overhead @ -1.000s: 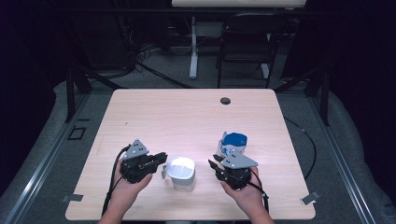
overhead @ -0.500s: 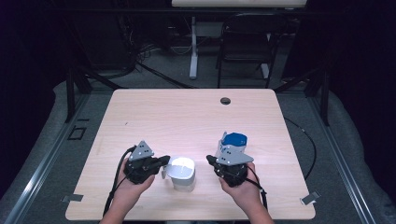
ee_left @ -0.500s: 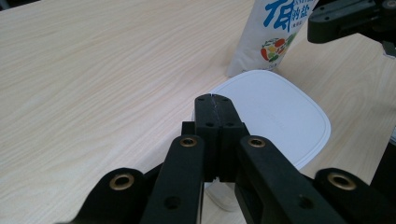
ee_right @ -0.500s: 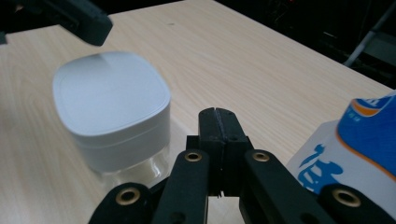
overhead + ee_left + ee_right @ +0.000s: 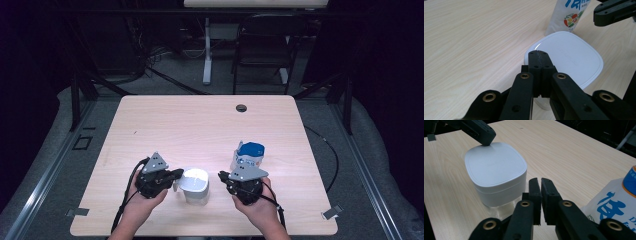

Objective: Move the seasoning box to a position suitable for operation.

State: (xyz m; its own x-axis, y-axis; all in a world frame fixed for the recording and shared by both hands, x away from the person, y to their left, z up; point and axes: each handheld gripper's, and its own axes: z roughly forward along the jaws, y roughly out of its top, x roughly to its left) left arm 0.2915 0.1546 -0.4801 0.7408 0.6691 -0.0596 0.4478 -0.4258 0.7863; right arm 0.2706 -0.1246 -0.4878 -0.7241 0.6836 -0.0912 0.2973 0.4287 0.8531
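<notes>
On the wooden table (image 5: 200, 125) stand two things that the grippers work near: one white container (image 5: 194, 185) with a rounded square lid, and one white pouch (image 5: 247, 157) with a blue cap and blue printed letters. The container is at the near part of the table, between the two grippers, and the pouch stands upright just beyond the right gripper (image 5: 223, 176), a little apart from the container.

Two grippers are present, one in each hand of the person. The left gripper (image 5: 179, 173) points toward the container from its left side, and its tips are at the edge of the lid. From the left gripper view its jaws are pressed fully together with nothing between them, and they lie just over the near rim of the lid (image 5: 566, 57); whether they touch it cannot be told.

The right gripper points toward the container from the other side. From the right gripper view its two jaws are together, with only a thin slit between the pads, and they hold nothing. They stay clear of the container (image 5: 496, 175).

One small dark round hole (image 5: 241, 108) sits in the far part of the table.
</notes>
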